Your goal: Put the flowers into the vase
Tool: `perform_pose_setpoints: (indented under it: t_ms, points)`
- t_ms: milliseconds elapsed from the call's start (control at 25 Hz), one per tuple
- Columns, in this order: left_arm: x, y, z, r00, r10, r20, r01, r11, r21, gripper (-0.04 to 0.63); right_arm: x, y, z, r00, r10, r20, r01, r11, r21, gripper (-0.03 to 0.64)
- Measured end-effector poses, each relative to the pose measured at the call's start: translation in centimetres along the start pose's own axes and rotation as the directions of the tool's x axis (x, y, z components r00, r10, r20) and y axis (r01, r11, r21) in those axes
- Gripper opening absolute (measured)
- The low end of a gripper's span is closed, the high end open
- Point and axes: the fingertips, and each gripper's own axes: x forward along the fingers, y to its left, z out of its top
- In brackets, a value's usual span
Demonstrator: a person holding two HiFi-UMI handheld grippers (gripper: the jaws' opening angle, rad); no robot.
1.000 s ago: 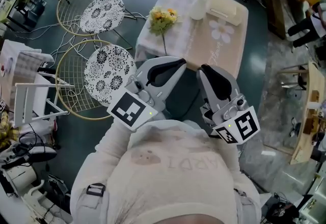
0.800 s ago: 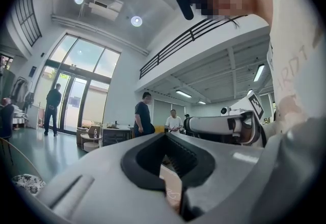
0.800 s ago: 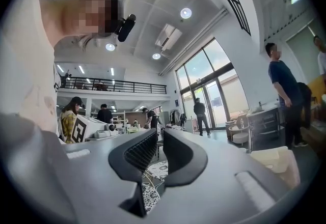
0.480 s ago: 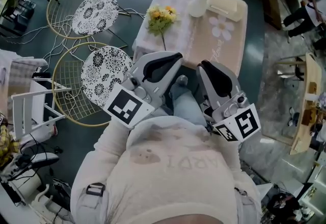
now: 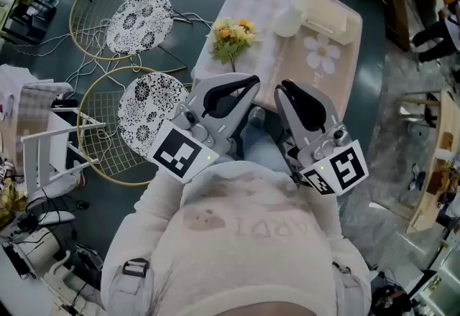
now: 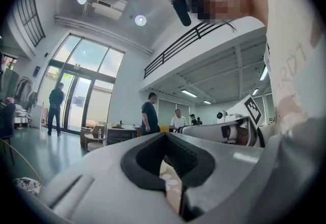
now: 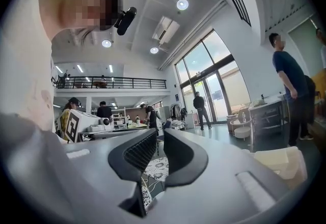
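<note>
While both grippers are held close to the person's chest, the flowers [image 5: 231,36] lie untouched on the desk [image 5: 267,67], so I judge that the reach toward them is the step in hand. The bunch lies on the near left part of the desk. Its blossoms are away from the person and its stem runs back toward the near edge, so its long axis is roughly in line with the way the jaws point.

The stem end is just ahead of the left gripper [image 5: 243,86]. The right gripper [image 5: 286,92] is more to the side, so the left one is nearer. The vase [image 5: 290,16] stands further back, to the right of the flowers and more in front of the right gripper.

The left jaws stand a narrow gap apart with nothing between them; only the desk cloth shows through. The right jaws have just been opening and are empty too. Since the stem points at the jaws, a grip across it will probably need them to come down over it.
</note>
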Motion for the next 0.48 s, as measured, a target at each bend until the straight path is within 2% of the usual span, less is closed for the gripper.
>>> perform_pose_setpoints:
  t_ms: [480]
  points:
    - [7.5, 5.4, 0.9, 0.996, 0.087, 0.007, -0.087, 0.996, 0.008, 0.0, 4.3, -8.5, 2.0, 0.997, 0.083, 0.0, -0.083, 0.997, 0.01, 0.074]
